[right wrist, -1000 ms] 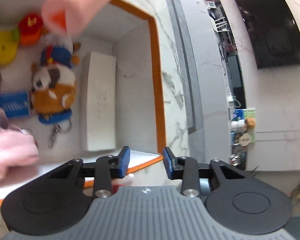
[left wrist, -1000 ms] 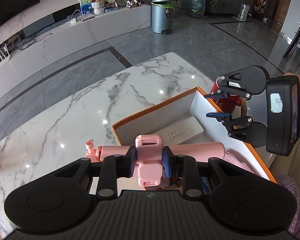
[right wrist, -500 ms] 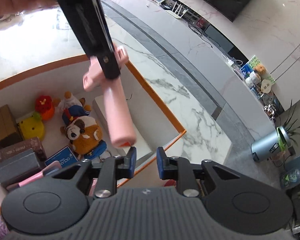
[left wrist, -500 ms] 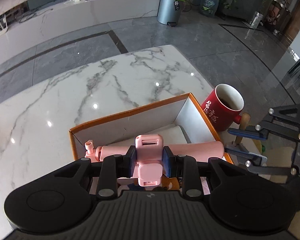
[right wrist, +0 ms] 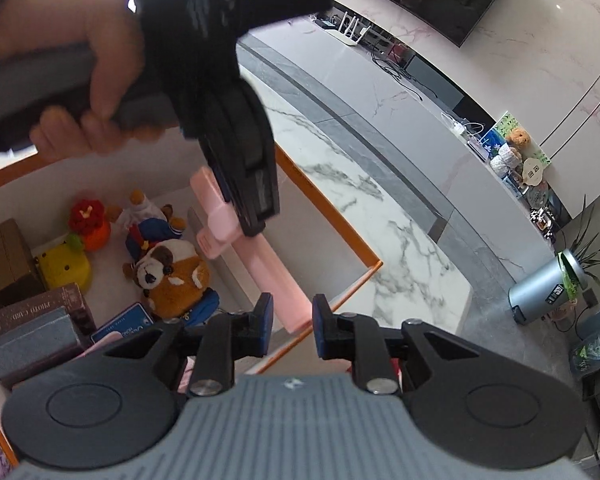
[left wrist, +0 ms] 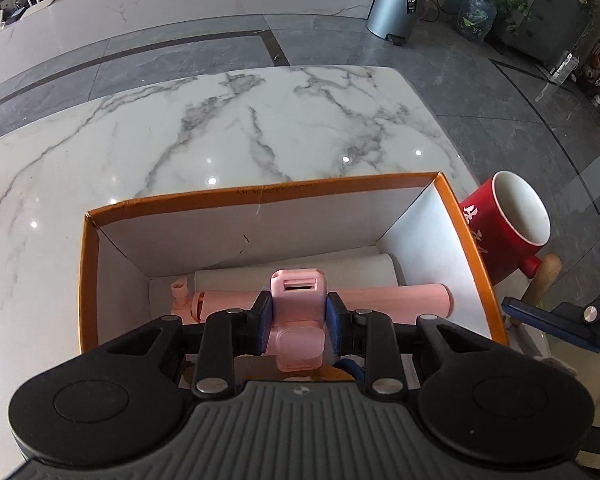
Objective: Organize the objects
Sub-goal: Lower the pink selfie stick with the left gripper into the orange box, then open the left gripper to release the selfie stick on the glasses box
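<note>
My left gripper [left wrist: 298,322] is shut on the clamp of a pink selfie stick [left wrist: 384,300] and holds it level inside the orange-edged box [left wrist: 260,196], above a white case [left wrist: 300,270]. In the right wrist view the left gripper [right wrist: 256,216] holds the pink stick [right wrist: 276,280] over the box [right wrist: 332,216]. My right gripper [right wrist: 292,320] is open and empty, just outside the box's near edge. The box holds a plush animal [right wrist: 172,276], yellow and red toys [right wrist: 66,268], and small boxes [right wrist: 32,320].
A red mug [left wrist: 504,220] stands right of the box beside a wooden handle [left wrist: 544,280]. The box sits on a white marble table [left wrist: 220,128]. My right gripper's finger [left wrist: 556,322] shows at the right edge. Grey floor and a metal bin [left wrist: 396,4] lie beyond.
My left gripper has lowered the pink selfie stick further into the box. My right gripper has drawn back to the box's outer edge and opened a little wider.
</note>
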Action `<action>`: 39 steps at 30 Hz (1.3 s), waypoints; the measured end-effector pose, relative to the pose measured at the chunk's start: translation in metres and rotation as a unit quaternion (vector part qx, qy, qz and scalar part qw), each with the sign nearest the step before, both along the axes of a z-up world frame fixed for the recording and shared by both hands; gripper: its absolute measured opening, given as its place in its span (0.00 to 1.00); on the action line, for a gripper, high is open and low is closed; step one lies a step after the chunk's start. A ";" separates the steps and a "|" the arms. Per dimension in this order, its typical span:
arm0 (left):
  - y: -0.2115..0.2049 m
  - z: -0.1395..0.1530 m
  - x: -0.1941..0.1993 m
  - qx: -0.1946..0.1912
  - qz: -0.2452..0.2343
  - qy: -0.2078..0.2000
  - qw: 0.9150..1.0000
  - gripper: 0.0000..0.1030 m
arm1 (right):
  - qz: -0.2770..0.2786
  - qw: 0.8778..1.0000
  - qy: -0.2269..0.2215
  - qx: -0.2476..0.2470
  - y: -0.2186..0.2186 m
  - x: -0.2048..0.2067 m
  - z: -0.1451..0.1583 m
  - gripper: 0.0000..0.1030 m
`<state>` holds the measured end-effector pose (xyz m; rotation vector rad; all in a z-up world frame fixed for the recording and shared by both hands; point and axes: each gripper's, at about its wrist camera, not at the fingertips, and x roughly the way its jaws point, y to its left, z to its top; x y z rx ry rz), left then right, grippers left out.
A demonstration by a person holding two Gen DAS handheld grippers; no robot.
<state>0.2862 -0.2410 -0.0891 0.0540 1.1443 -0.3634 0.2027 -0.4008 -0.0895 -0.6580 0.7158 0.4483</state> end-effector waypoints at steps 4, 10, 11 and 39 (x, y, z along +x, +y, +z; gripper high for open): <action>-0.005 -0.002 -0.005 0.012 -0.007 -0.012 1.000 0.32 | 0.005 1.000 0.003 0.000 0.001 0.002 -0.003 0.20; -0.007 -0.006 -0.009 0.017 0.008 0.002 1.000 0.32 | 0.006 1.000 0.007 0.005 0.001 0.002 -0.006 0.20; -0.008 -0.006 -0.008 0.019 0.009 0.001 1.000 0.32 | 0.006 1.000 0.007 0.005 0.002 0.002 -0.007 0.20; 0.032 0.089 -0.084 0.013 -0.108 -0.133 0.985 0.50 | -0.013 0.999 0.015 0.044 0.018 -0.026 0.016 0.22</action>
